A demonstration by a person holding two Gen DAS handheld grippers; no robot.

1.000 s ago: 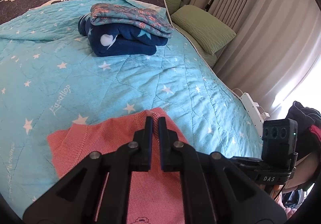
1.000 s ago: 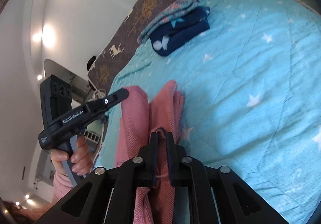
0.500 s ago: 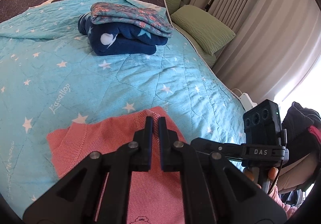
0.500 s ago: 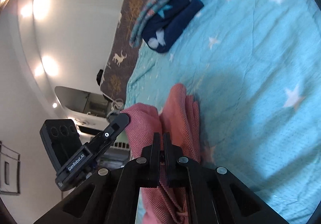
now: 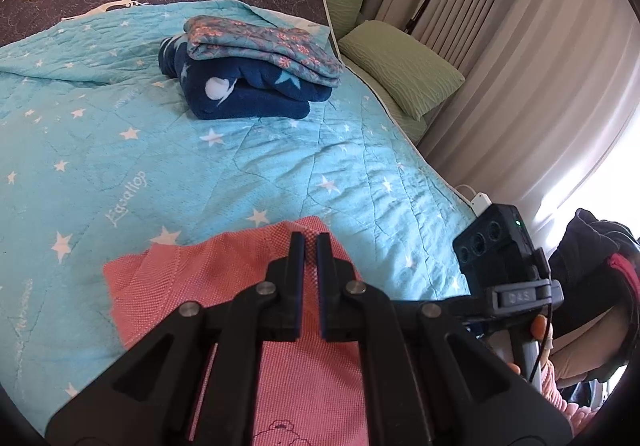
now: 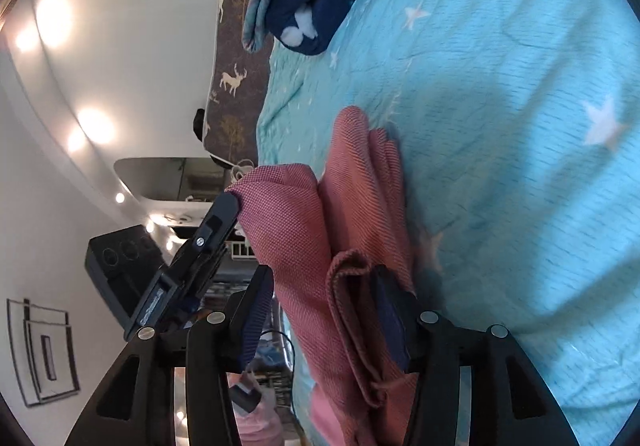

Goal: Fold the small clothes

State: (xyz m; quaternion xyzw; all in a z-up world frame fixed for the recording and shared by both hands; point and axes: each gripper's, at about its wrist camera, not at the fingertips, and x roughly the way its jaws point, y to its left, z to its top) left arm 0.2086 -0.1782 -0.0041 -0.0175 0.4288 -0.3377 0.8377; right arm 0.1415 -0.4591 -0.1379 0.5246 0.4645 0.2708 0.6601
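Green pillows [image 5: 402, 68], star-print quilt [image 5: 280, 166]

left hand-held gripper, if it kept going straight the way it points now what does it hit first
Most likely the teal star quilt just past the edge of the pink garment pinched by the left hand-held gripper. The folded navy and floral stack lies further along, slightly left; depth is hard to judge.

Both grippers are matte black with 2 flat fingers [image 5: 297, 270] and silver pivot screws [image 5: 266, 289]; the right gripper [image 5: 508, 266] reads "DAS", seemingly, with 1 green light.
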